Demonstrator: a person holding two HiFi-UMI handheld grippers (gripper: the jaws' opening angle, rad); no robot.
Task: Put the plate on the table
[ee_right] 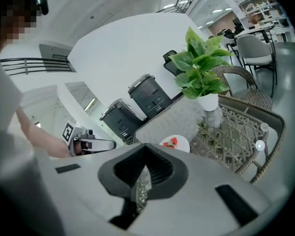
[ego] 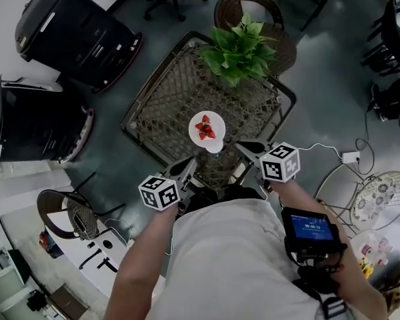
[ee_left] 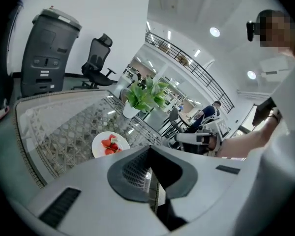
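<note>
Head view: left gripper [ego: 189,167] and right gripper [ego: 245,148] closed, empty; plant [ego: 239,45] behind plate [ego: 217,121].

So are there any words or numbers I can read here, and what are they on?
Nothing reads clearly.
Blue screen on the black device: pale digits, too blurred to read.
Dark bin: labels too small to read.
Marker cubes: black-and-white patterns, no words.
</note>
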